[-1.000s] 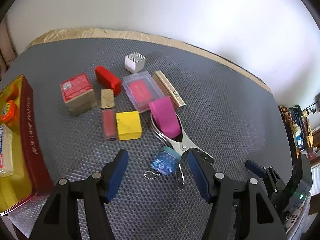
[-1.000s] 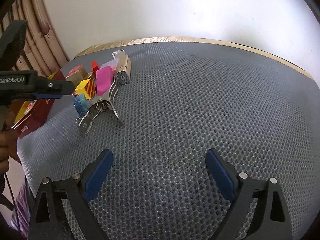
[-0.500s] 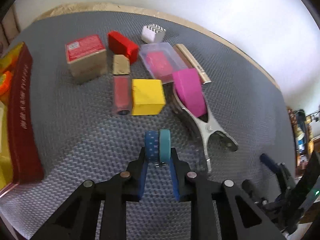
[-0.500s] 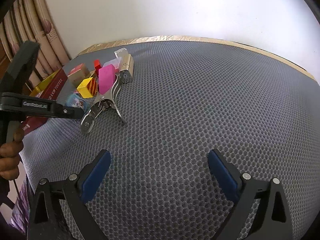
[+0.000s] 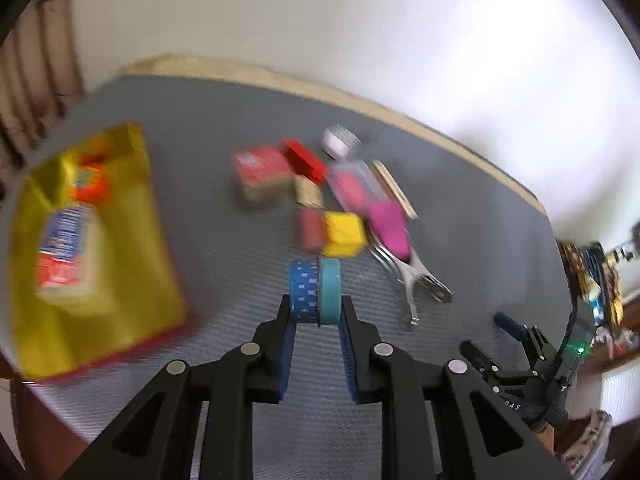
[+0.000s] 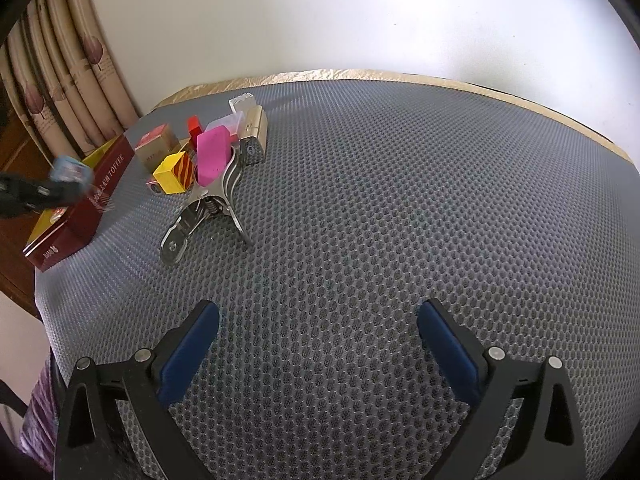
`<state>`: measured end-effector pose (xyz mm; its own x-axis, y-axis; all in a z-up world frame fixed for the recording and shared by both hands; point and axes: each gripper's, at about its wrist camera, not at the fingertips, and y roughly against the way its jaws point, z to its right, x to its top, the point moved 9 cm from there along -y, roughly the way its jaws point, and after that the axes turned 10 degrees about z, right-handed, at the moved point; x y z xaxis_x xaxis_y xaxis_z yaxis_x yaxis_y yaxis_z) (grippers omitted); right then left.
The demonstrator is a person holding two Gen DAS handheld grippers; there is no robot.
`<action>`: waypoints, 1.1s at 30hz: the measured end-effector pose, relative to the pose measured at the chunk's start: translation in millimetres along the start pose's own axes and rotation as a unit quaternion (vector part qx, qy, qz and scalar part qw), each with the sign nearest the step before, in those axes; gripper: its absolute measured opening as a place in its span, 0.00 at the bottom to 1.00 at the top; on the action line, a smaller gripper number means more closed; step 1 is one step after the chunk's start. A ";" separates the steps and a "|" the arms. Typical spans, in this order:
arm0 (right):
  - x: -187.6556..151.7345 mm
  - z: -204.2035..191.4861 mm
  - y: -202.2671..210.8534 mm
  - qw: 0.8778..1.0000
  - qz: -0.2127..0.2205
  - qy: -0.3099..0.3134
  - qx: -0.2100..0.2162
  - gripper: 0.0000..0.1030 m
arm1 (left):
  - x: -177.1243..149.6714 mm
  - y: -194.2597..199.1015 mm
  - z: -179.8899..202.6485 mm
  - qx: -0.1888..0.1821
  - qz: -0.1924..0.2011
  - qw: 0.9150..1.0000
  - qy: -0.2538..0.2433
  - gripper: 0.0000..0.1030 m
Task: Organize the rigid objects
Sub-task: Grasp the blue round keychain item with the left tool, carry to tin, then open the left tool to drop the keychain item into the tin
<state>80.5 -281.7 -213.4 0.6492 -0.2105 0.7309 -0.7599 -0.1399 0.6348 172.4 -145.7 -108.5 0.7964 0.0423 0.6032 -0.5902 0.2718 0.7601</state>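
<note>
Above the bench (image 5: 224, 248), the left hand-held gripper (image 5: 316, 312) pinches the tape rolls (image 5: 315, 294) by their lower edge; a jolt toward the tin (image 5: 132, 280) could drop them. Right hand-held gripper (image 6: 318, 344) gapes, empty.

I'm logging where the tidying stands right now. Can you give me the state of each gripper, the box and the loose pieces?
left gripper: shut on the blue-and-teal charm, held clear of the mat.
right gripper: open, nothing between its fingers, over bare mat.
red toffee box: open, yellow inside, some items in it.
metal spring clamp: lying on the mat.
yellow block: on the mat, unsorted.
</note>
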 end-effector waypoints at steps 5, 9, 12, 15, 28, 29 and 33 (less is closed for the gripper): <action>-0.4 -1.0 -1.5 1.000 -0.003 0.006 -0.006 0.98 | 38.1 19.3 -71.3 0.070 0.018 0.997 0.008 0.20; -0.5 -1.2 -2.5 1.000 -0.004 0.008 -0.007 0.98 | 65.8 -1.7 -129.5 0.105 -0.003 0.994 0.032 0.20; -0.5 -1.5 -3.0 1.000 -0.005 0.010 -0.006 0.99 | 80.0 -33.8 -155.7 0.121 -0.020 0.991 0.054 0.20; -0.5 -1.1 -3.2 1.000 -0.006 0.011 -0.005 0.99 | 84.2 -62.1 -170.2 0.134 -0.032 0.988 0.063 0.20; -0.7 -2.6 -3.4 1.000 -0.007 0.010 -0.005 1.00 | 82.7 -89.1 -186.1 0.212 -0.054 0.975 0.028 0.26; -0.5 -2.3 -2.9 1.000 -0.005 0.009 -0.005 1.00 | 82.9 -78.2 -184.4 0.216 -0.040 0.975 0.034 0.26; 6.7 -1.6 3.3 1.000 0.006 0.004 -0.015 1.00 | 75.6 -21.7 -168.8 0.188 0.044 0.979 0.058 0.33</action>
<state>82.4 -282.0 -205.9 0.6411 -0.2034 0.7400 -0.7659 -0.1079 0.6339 267.7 13.9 -120.1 0.7366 0.1638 0.6562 -0.6471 -0.1111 0.7542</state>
